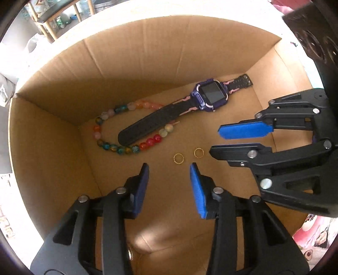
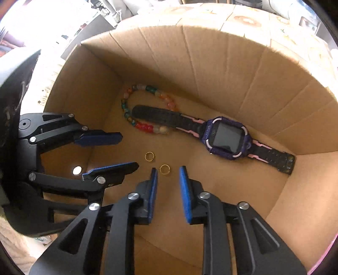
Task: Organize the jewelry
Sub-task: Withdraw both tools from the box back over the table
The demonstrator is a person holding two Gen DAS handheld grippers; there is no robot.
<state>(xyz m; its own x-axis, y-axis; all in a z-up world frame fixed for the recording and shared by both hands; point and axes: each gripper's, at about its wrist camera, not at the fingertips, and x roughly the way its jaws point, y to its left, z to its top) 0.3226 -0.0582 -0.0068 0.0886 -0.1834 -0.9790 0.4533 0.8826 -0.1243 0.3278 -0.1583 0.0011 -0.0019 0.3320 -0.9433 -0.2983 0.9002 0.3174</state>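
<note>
Inside a cardboard box [image 1: 137, 63] [image 2: 211, 63] lie a purple and black smartwatch [image 1: 211, 95] [image 2: 227, 138], a string of coloured glass beads [image 1: 109, 146] [image 2: 145, 127] partly under the watch strap, and two small gold rings. My left gripper [image 1: 169, 167] [image 2: 129, 150] points down into the box, open and holding nothing, with one gold ring [image 1: 178, 158] [image 2: 149, 156] on the floor just beyond its tips. My right gripper [image 2: 168, 169] [image 1: 215, 141] is open too, with the other gold ring [image 2: 165, 169] [image 1: 198, 152] lying on the floor at its tips, untouched by the pads.
The box walls rise on all sides around both grippers. Bare cardboard floor shows to the right of the rings and under the grippers. Outside the box are a wooden chair [image 1: 52, 19] and a patterned cloth [image 2: 253, 19].
</note>
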